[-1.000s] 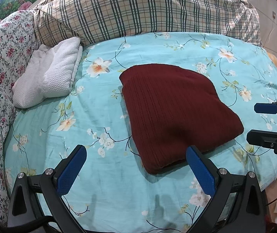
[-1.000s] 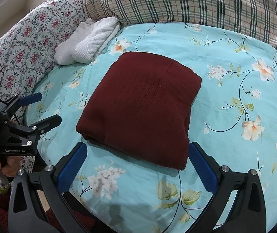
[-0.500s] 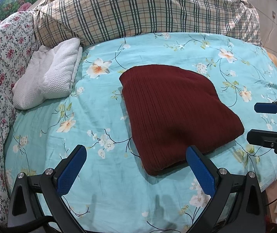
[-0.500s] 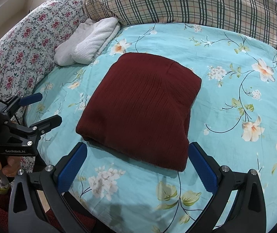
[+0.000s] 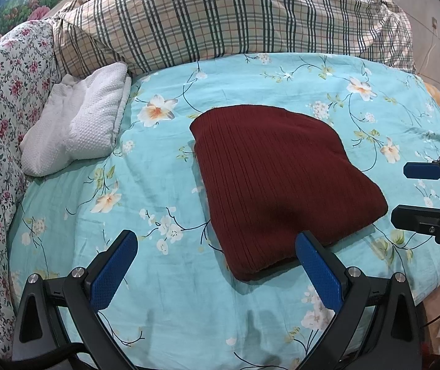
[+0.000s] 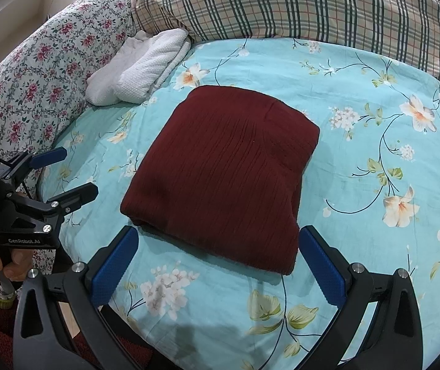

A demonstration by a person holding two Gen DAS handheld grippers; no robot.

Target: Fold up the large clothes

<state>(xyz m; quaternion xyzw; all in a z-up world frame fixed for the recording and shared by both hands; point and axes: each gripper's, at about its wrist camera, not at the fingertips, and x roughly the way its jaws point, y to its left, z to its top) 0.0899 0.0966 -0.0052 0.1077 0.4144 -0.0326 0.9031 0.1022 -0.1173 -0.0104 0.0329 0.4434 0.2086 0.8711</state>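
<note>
Left gripper (image 5: 217, 262) and right gripper (image 6: 218, 256): jaws spread wide, holding nothing, both hanging off the bed's near edge. I read that as hands-off: the maroon knit sweater (image 6: 223, 178) already lies folded into a compact rectangle mid-bed, near that edge. Floral teal sheet (image 5: 158, 185) underneath; white towel (image 5: 78, 129) at far-left corner, plaid quilt (image 5: 235, 15) along the far edge.

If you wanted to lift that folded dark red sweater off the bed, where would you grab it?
Probably the near edge of the sweater, coming in low from the front. Its stacked layers end in a thick lip there, facing both open grippers, left and right.
</note>
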